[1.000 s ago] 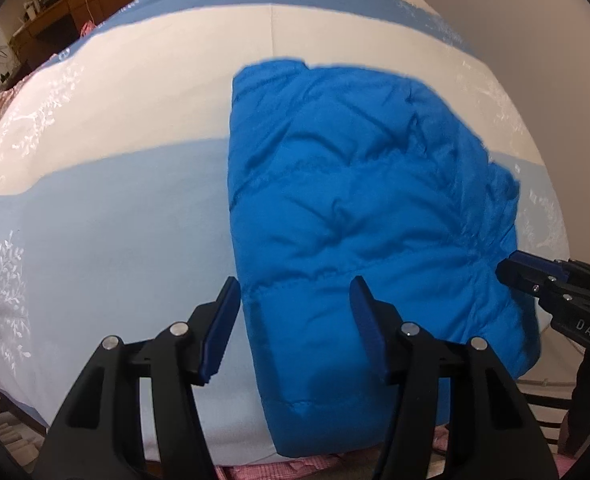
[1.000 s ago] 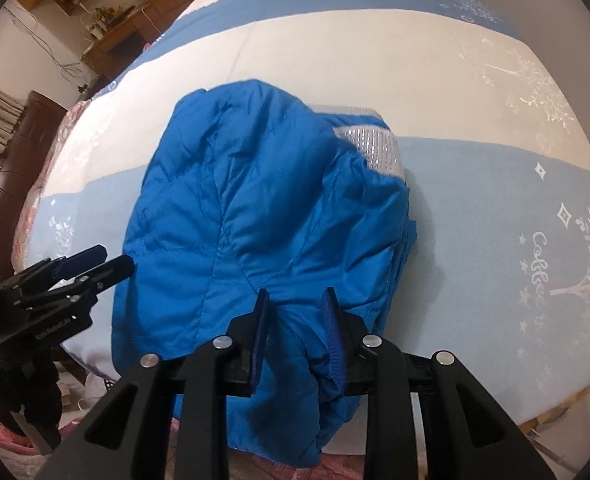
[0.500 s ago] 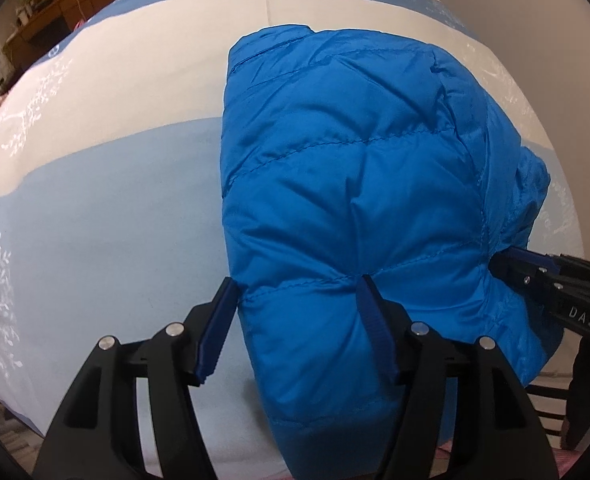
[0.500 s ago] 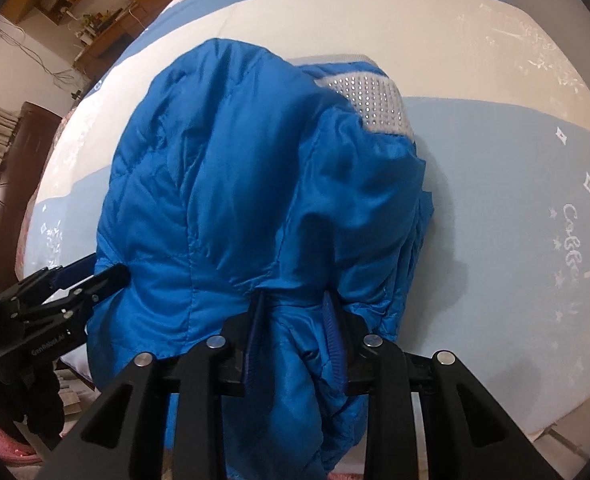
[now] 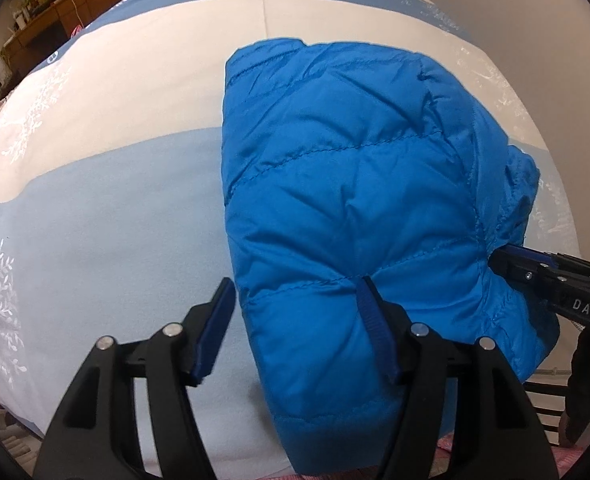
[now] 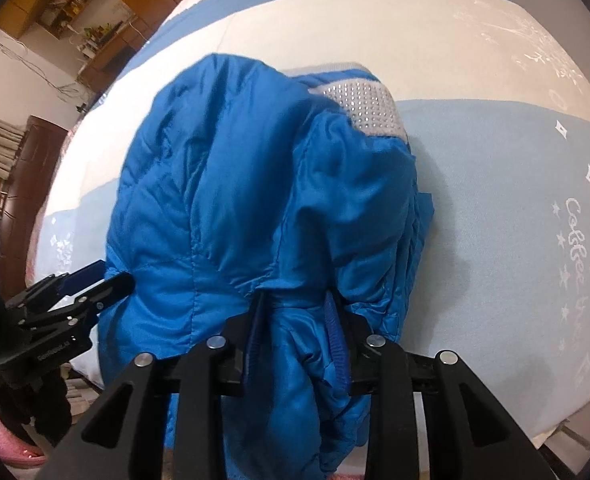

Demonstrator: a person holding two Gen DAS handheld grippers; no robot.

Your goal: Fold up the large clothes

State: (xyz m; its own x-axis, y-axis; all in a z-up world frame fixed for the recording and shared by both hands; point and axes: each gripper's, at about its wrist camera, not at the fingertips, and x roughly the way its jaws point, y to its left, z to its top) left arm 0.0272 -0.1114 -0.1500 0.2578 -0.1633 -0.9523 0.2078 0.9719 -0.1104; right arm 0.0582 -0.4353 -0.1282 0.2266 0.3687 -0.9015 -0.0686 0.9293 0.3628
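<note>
A blue quilted puffer jacket point(image 5: 351, 184) lies folded near the front edge of a bed; it also fills the right wrist view point(image 6: 231, 200), where a grey studded collar band point(image 6: 363, 108) shows at its far side. My left gripper point(image 5: 295, 320) is open, its jaws wide apart around the jacket's near left corner. My right gripper point(image 6: 295, 328) is shut on a bunched part of the jacket's near edge. The right gripper also shows at the jacket's right side in the left wrist view point(image 5: 551, 276). The left gripper shows at the left in the right wrist view point(image 6: 83, 284).
The bed cover point(image 5: 95, 208) has white and blue bands with white prints. Wooden furniture point(image 6: 67, 4) stands beyond the bed's far left. A dark wooden piece point(image 6: 27, 184) is at the left side. The bed's front edge lies just under both grippers.
Both grippers have moved forward and closer to the jacket, which looms larger and has bulged upward. The left jaws now straddle its corner. The right gripper stays clamped on the fabric.
</note>
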